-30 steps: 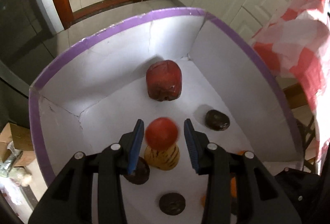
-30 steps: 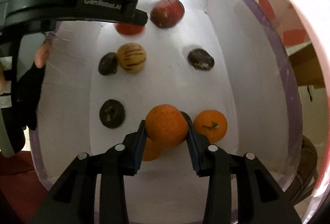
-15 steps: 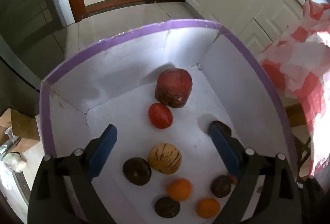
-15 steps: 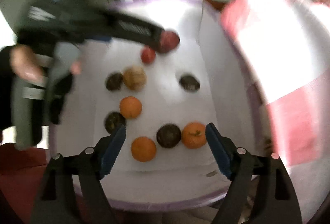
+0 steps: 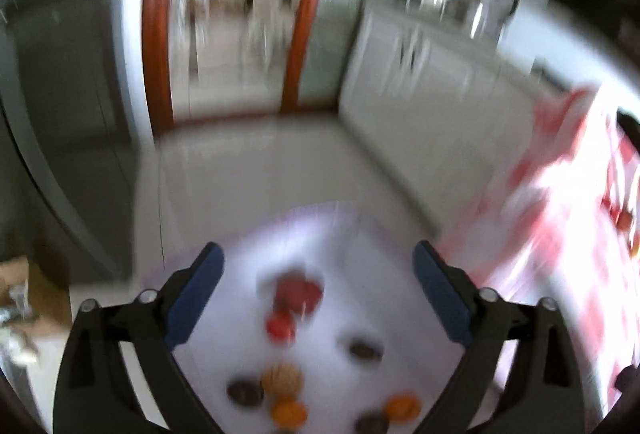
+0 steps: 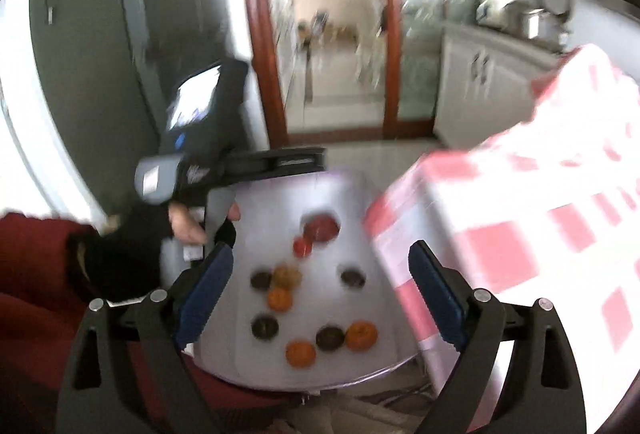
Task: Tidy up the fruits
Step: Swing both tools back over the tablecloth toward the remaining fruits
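Fruits all sit loose in your white box (image 6: 372,314), none in either tool. Going left to right in the right wrist view: two dark ones (image 6: 261,279) near the left wall, a striped melon (image 6: 287,275) with an orange (image 6: 279,299) just below it, a tomato (image 6: 302,246) touching the big red fruit (image 6: 320,227) at the far end, a lone dark one (image 6: 353,277) by the right wall. Your left gripper (image 5: 316,298) is spread wide, blurry, well above the box. Your right gripper (image 6: 318,288) is spread wide too. Checkered cloth (image 6: 520,202) hangs on the right.

Home kitchen: white cabinets (image 6: 484,74), countertop appliances (image 6: 520,18).
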